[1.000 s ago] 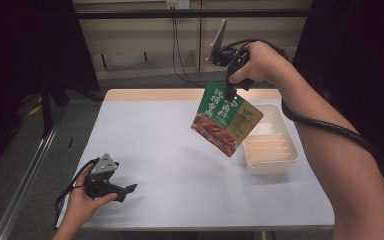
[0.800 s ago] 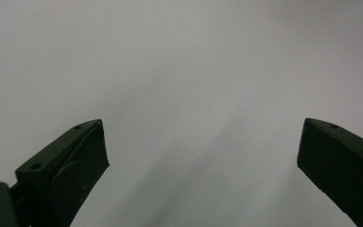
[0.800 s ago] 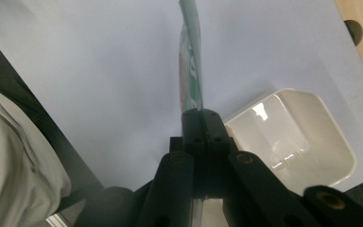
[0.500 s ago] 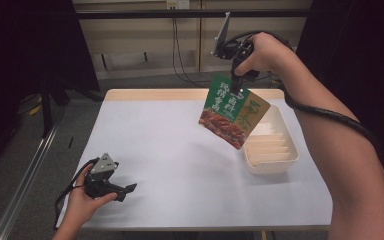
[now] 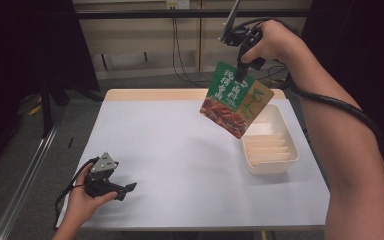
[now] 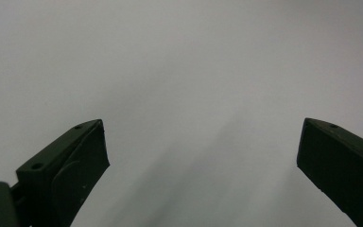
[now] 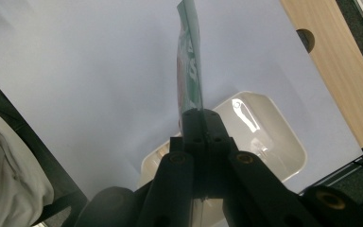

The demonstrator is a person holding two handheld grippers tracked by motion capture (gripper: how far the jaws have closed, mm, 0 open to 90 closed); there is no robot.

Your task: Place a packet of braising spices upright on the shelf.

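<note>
- High view: up top, the right gripper [image 5: 243,62] hangs well above the tabletop [image 5: 180,150], its fingers pressed together on the upper edge of a green food pouch [image 5: 236,99]. The pouch dangles tilted in the air, its lower corner over the near-left rim of the white tray [image 5: 271,145], which sits on the right side of the tabletop. A black cable runs along the raised forearm.
- High view again, down at the near-left corner: the left gripper [image 5: 126,188] is in the left hand [image 5: 82,200], low over the tabletop, grey three-cornered plate on top, fingers pointing right. From here I cannot tell how wide they stand.
- Left gripper view: that settles it. The two black fingers [image 6: 68,170] are spread wide apart, with bare pale tabletop [image 6: 179,71] between them. They hold nothing.
- Right gripper view: looking down along the fingers [image 7: 203,127], closed tight, pinching the pouch [image 7: 190,61] seen edge-on, a thin green strip running away from the tips. Below it lie the white tray [image 7: 283,146] and the pale tabletop [image 7: 85,71], with a wooden edge strip [image 7: 331,61] at the far side.
</note>
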